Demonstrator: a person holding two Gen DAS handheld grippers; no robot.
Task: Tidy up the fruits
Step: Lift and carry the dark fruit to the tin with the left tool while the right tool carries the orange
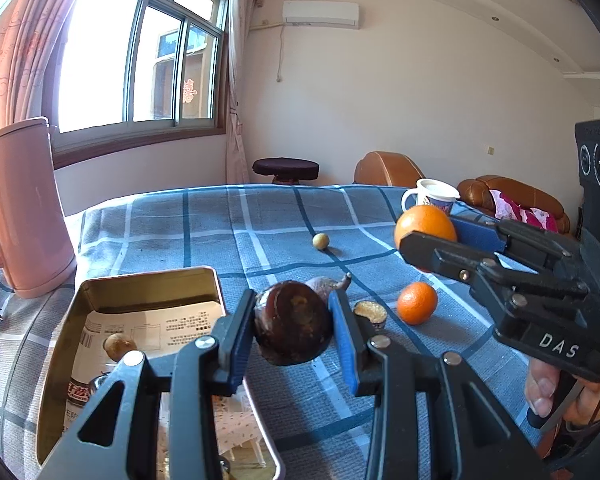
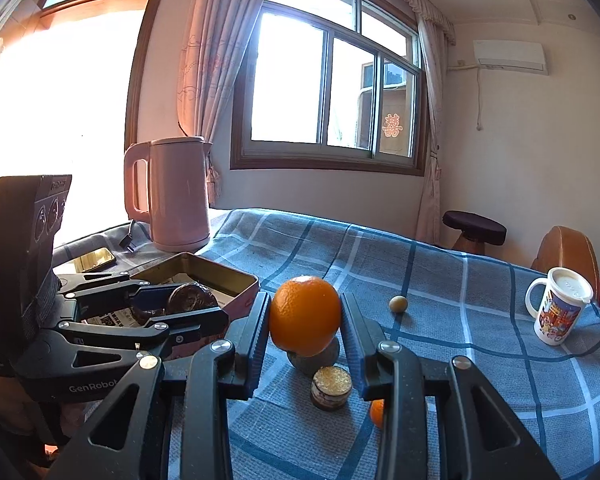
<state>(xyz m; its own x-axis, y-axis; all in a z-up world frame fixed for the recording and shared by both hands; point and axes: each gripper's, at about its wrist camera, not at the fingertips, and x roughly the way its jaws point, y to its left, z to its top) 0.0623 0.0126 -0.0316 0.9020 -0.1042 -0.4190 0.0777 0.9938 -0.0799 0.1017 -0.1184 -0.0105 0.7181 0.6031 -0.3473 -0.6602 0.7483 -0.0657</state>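
My left gripper [image 1: 294, 322] is clamped on a dark brown round fruit [image 1: 292, 322], held in the air just right of the open metal tin [image 1: 148, 280]. My right gripper [image 2: 305, 316] is clamped on a large orange [image 2: 305, 314], also lifted above the blue checked tablecloth [image 2: 460, 320].

From the left wrist view, the tin sits at eight o'clock of the held dark fruit. Inside it lie printed paper and one small tan round fruit [image 1: 118, 346].

On the cloth, from the left wrist view: a purplish fruit with a stem [image 1: 328, 284] just behind my left fingers at twelve o'clock, a cut half fruit with yellow pulp [image 1: 370, 312] at three o'clock, a small orange [image 1: 417, 303] farther right, and a small yellow-green fruit [image 1: 320, 241] well beyond, near the cloth's middle. That makes two oranges counting the held one, and one of each other loose fruit.

A pink electric kettle [image 2: 172, 192] stands behind the tin at eleven o'clock. A white lidded mug [image 2: 558, 308] stands at the far right, well apart. A phone [image 2: 96, 258] lies left of the tin.
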